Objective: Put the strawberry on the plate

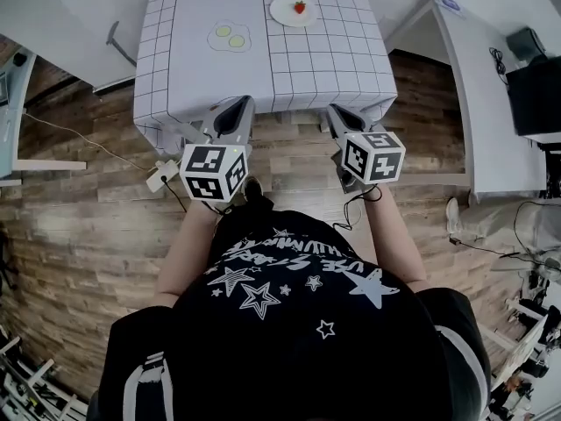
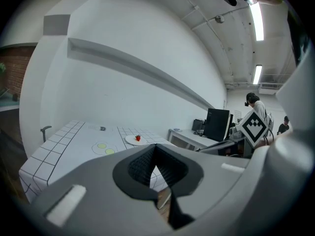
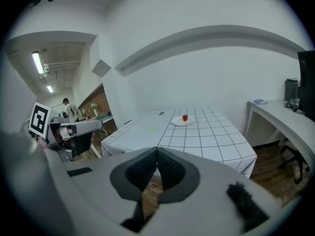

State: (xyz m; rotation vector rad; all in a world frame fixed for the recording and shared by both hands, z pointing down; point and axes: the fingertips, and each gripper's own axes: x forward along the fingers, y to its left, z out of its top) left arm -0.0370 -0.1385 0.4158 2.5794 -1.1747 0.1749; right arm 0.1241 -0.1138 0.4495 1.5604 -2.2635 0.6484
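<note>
Strawberry point(image 1: 300, 7) on plate point(image 1: 282, 14), well ahead across the table point(image 1: 263, 68), left gripper point(image 2: 155, 149) and right gripper point(image 3: 157, 151) jaws together, holding nothing

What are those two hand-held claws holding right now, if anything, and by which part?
Nothing. The left gripper and the right gripper both have their jaws closed together, empty. The strawberry lies on the plate, apart from both.

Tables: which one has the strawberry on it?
The table with the grid-patterned cloth, holding the plate and strawberry; the plain white desk at right has no strawberry.
</note>
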